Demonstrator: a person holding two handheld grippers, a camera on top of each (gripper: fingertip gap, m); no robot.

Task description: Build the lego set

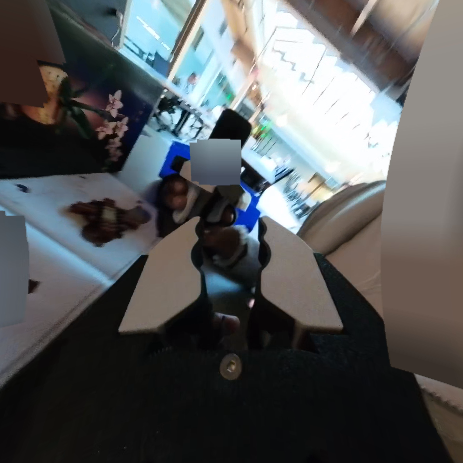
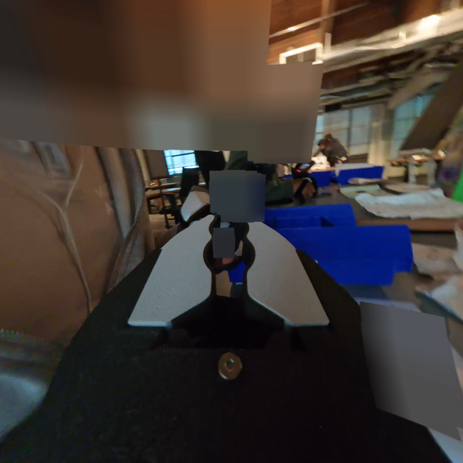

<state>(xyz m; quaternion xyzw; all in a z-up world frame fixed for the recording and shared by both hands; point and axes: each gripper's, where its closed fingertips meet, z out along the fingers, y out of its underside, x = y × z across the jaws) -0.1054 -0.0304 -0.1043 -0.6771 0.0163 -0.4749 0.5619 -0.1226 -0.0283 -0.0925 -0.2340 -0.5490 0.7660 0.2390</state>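
Well, your left gripper [image 1: 229,225] stands partly open, with nothing pressed between its fingers. Your right gripper [image 2: 229,225] is narrow, and I cannot tell whether it pinches anything, since the gap is hidden. The two tools point at each other, tips near, and the left view is smeared, so a hasty swing could knock them together. The blue bins [image 2: 338,250] lie beyond, with their insides hidden. A brown patterned thing [image 1: 107,220] lies on the white table [image 1: 50,263].

Glossy blue plastic bins [image 2: 350,250], matt claws
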